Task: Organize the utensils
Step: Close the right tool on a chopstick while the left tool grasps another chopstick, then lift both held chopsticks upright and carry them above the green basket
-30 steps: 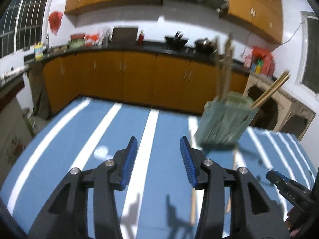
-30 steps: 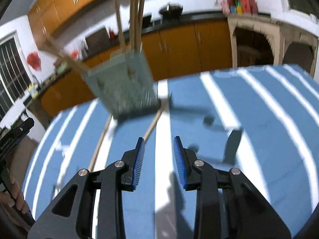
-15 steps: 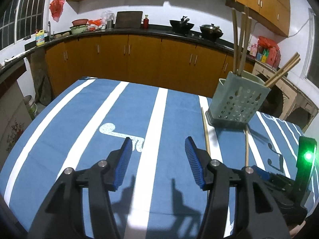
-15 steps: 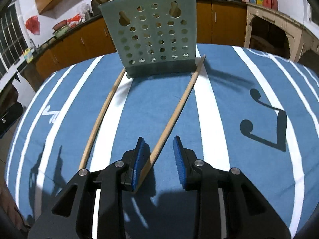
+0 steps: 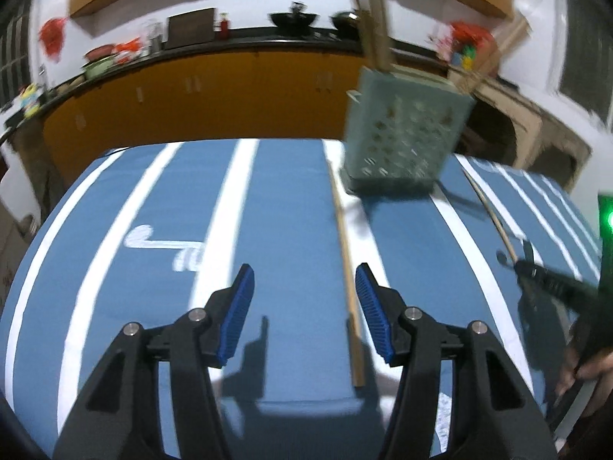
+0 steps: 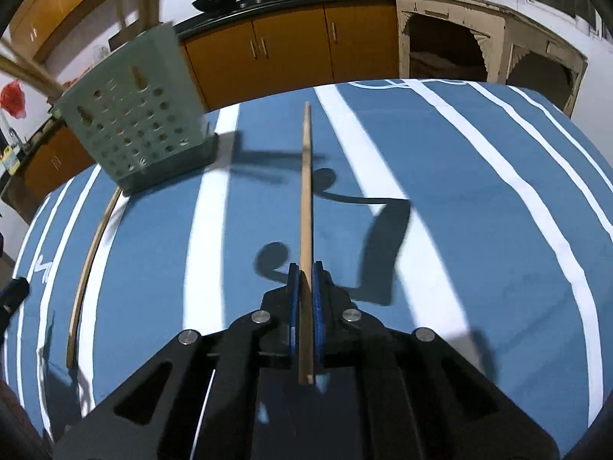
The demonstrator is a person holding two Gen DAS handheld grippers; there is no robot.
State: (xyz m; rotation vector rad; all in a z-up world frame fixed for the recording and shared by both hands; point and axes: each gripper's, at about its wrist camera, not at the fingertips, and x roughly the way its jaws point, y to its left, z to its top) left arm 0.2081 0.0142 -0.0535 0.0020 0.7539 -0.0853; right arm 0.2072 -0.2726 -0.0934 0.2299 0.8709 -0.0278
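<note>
Right gripper [image 6: 302, 276] clamps one chopstick [image 6: 305, 191] above table [image 6: 479, 230]. Left gripper [image 5: 304, 299] open; second chopstick [image 5: 346, 268] lies flat. Holder [image 6: 134, 130] has several; two left.

Both grippers share one build: the left gripper [image 5: 304, 287] and right gripper [image 6: 306, 272] have matte black angular plastic arms with triangular cut-outs, round silver screw heads at the joints, and ribbed blue pads [image 5: 241, 306] lining the fingers; bare skin of a hand [image 5: 586, 372] shows at the frame edge
</note>
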